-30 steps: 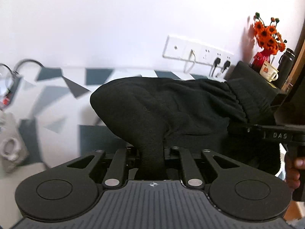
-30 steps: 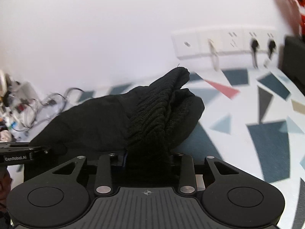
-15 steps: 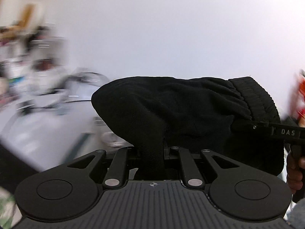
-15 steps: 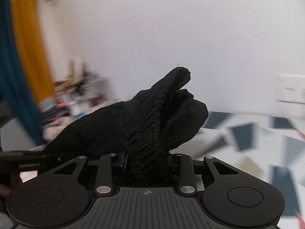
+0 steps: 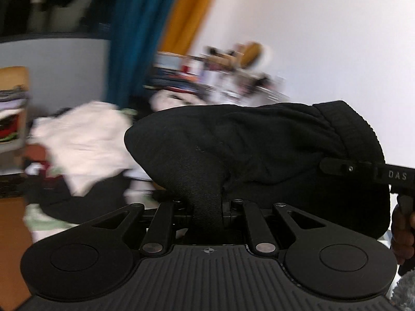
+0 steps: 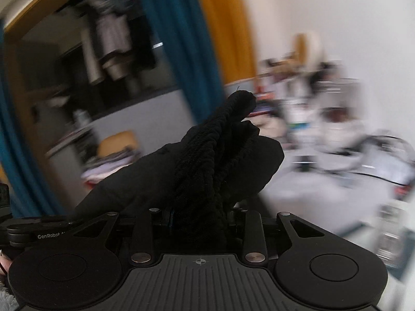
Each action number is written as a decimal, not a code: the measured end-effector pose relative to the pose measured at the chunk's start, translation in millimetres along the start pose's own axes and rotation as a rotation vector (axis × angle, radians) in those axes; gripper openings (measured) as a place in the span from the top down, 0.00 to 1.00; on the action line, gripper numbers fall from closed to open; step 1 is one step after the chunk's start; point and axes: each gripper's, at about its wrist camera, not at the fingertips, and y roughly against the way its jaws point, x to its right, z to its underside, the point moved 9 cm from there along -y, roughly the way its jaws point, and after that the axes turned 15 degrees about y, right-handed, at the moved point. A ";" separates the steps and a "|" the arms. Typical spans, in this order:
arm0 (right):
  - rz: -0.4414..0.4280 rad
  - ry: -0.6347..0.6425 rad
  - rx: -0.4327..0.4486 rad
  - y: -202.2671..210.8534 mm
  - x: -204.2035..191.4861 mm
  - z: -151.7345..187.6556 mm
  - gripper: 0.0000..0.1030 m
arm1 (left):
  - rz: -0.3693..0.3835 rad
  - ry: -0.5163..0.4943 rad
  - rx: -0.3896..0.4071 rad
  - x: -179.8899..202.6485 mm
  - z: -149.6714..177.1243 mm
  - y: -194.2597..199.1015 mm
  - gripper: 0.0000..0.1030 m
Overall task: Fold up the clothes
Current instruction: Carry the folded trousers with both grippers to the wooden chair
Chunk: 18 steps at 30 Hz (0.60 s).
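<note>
The left gripper (image 5: 207, 207) is clamped on a fold of the black garment (image 5: 259, 145), the cloth bunched into a narrow neck between its jaws and swelling above them into a rounded mass that fills the middle of the left wrist view. At the right edge of that view the other tool's black body, lettered "DAS", reaches into the same cloth, with the person's right hand (image 5: 400, 235) gripping its handle below. In the right wrist view the right gripper (image 6: 198, 216) pinches a thick ribbed band of the garment (image 6: 207, 165), which stands up in a pointed peak above the jaws while smoother cloth slopes away to the left toward the other tool, whose body reads "GenRobot". The garment hangs in the air, stretched between the two tools, resting on no surface that can be seen. Behind it the room is smeared by motion blur: a teal curtain (image 6: 171, 39) beside an orange curtain (image 6: 223, 26), a white wall (image 5: 324, 39), a heap of pale clothes (image 5: 83, 140) at the left of the left wrist view, and cluttered shelves too blurred to read.
</note>
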 end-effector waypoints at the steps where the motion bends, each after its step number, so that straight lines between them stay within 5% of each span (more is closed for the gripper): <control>1: -0.030 0.011 -0.007 -20.3 -22.4 -6.6 0.73 | -0.028 0.008 0.013 -24.6 -10.9 8.5 0.87; 8: -0.236 0.029 -0.069 -137.3 -177.2 -38.0 0.73 | -0.217 0.077 0.082 -191.1 -82.0 66.9 0.87; 18: -0.408 0.093 -0.075 -248.1 -349.4 -83.2 0.73 | -0.362 0.174 0.182 -332.4 -145.0 109.1 0.87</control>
